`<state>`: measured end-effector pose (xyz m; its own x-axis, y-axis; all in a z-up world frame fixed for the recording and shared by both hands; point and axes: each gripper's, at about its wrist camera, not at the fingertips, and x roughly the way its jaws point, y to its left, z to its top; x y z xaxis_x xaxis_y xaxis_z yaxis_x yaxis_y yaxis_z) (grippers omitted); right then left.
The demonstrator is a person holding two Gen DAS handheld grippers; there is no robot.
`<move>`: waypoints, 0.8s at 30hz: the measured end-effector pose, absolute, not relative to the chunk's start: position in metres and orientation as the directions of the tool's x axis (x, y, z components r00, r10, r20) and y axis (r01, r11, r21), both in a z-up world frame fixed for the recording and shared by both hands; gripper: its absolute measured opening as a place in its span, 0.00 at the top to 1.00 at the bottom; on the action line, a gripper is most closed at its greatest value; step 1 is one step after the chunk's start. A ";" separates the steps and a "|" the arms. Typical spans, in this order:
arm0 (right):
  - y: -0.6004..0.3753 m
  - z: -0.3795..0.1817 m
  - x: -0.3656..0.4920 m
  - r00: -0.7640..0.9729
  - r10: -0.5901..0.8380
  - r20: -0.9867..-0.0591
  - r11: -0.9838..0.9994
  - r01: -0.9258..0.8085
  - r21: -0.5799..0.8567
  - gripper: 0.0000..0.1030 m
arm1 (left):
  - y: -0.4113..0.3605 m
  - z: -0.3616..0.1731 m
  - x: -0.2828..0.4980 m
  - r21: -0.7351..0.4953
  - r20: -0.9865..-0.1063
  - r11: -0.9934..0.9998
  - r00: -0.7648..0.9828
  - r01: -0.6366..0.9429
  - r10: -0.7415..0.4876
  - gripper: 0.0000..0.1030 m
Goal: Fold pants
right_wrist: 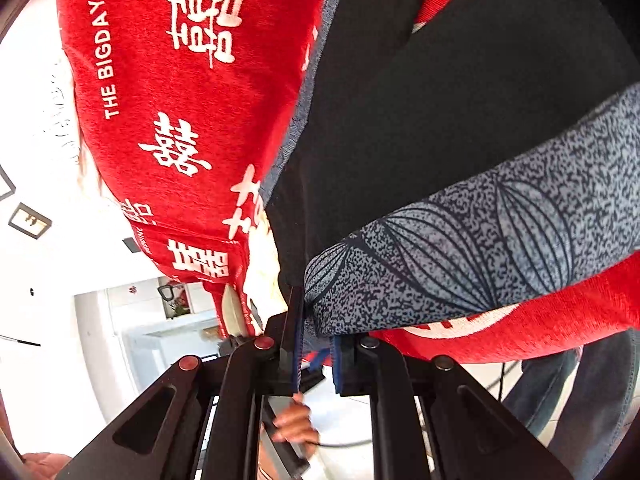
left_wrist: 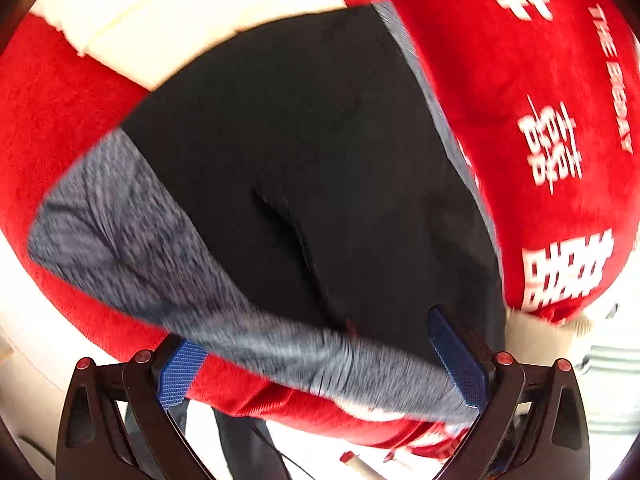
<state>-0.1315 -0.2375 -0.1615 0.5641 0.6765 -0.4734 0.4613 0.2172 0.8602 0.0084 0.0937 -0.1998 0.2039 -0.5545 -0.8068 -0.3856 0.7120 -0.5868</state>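
Gripping the waistband end of the pants (right_wrist: 400,128): right gripper (right_wrist: 316,344) clamped tight on the grey patterned waistband (right_wrist: 480,240), pads pinching fabric at its corner, cloth draping away from the jaws. Lifting looks under way, judging by how the band is hanging off the pinch rather than lying flat.

Hovering on the other side: left gripper (left_wrist: 320,360) standing wide apart, blue pads (left_wrist: 178,372) straddling the same waistband (left_wrist: 132,248) without pressing on it, nothing clamped. Pointing down at the black body of the pants, which is lying spread on the red blanket (left_wrist: 520,100) with white lettering, near the edge closest to the camera.

Judging the step: securing the second waistband corner before the first fold. Probably early in the task; pants still lying mostly open, no fold line visible.

Needing next: bringing the left pads down over the band edge, closing on both layers, then carrying both corners together across toward the leg end. Risking a single-layer grab or catching blanket pile along with the cloth, since band and blanket are touching right under the pads.

Checking for containers: none showing in either view, so nothing to report inside any. Blurring in the left view, so fine detail at the band edge not readable.
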 end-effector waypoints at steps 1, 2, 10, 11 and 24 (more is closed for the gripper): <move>-0.236 -0.163 -0.132 0.557 0.677 -0.481 0.223 0.467 0.855 0.88 | 0.096 -0.203 0.010 -0.584 -0.808 0.706 0.205 -0.400 -0.552 0.19; -0.235 -0.166 -0.134 0.551 0.676 -0.490 0.230 0.473 0.850 0.88 | 0.098 -0.206 0.010 -0.582 -0.809 0.706 0.198 -0.404 -0.554 0.27; -0.233 -0.188 -0.138 0.499 0.634 -0.590 0.284 0.560 0.779 0.89 | 0.109 -0.205 0.012 -0.536 -0.842 0.773 0.146 -0.339 -0.519 0.82; -0.233 -0.185 -0.137 0.495 0.624 -0.605 0.296 0.566 0.769 0.91 | 0.109 -0.200 0.013 -0.534 -0.844 0.781 0.145 -0.325 -0.517 0.82; -0.271 -0.099 -0.016 0.396 0.658 -0.641 0.511 0.391 0.766 0.91 | 0.092 -0.103 0.111 -0.571 -0.820 0.786 0.220 -0.238 -0.529 0.82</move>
